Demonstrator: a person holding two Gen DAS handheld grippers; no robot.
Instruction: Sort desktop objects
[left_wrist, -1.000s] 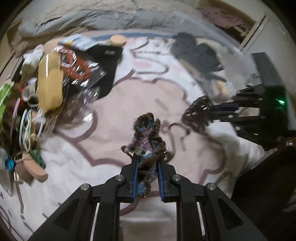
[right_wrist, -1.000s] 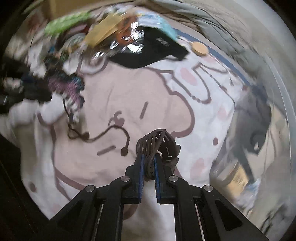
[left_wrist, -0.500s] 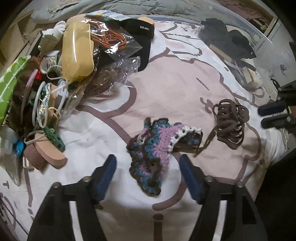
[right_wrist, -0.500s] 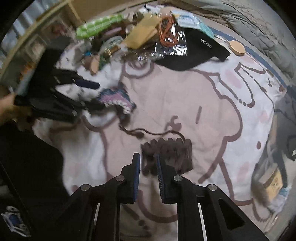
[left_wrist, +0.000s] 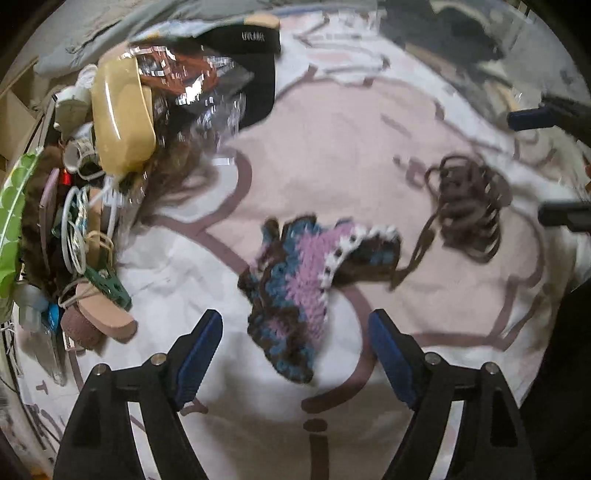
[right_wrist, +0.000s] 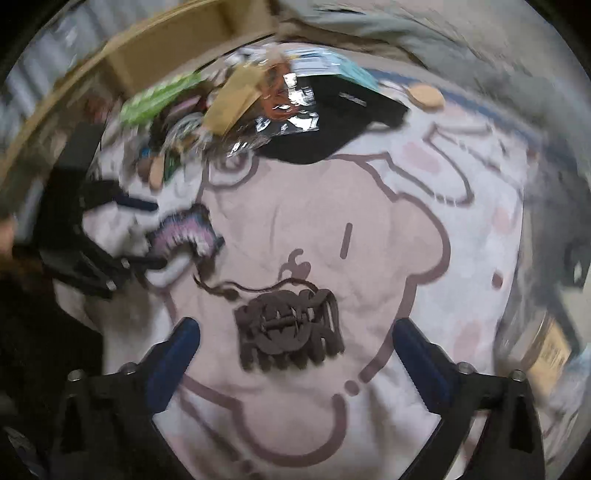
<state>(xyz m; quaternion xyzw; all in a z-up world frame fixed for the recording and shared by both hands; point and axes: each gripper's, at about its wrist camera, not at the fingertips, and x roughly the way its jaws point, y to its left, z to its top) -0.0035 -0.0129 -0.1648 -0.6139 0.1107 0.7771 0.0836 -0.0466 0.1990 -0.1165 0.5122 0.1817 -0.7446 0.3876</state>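
Note:
A crocheted piece (left_wrist: 299, 280) in blue, pink and brown lies flat on the cartoon-print blanket (left_wrist: 332, 155), just ahead of my left gripper (left_wrist: 295, 336). Its jaws are opening, wide apart, and the pads touch nothing. A dark brown crocheted mesh piece (right_wrist: 291, 332) lies on the blanket between the spread fingers of my right gripper (right_wrist: 295, 332), whose jaws are opening too, clear of it. A brown cord (right_wrist: 258, 288) runs from the mesh (left_wrist: 469, 206) to the coloured piece (right_wrist: 188, 236). The left gripper (right_wrist: 144, 229) also shows at the left of the right wrist view.
A heap of clutter (left_wrist: 92, 177) fills the blanket's left side: a yellow case (left_wrist: 122, 114), crinkly plastic bags (left_wrist: 192, 81), cables, a green item. A black cap (left_wrist: 255, 62) and a round cork coaster (right_wrist: 426, 96) lie at the far side. Dark clothing (left_wrist: 461, 40) sits far right.
Both grippers have let go: the coloured crochet piece and the brown mesh, held pinched a second ago, now lie on the blanket. Both pairs of jaws have spread wide; the left gripper sank lower.

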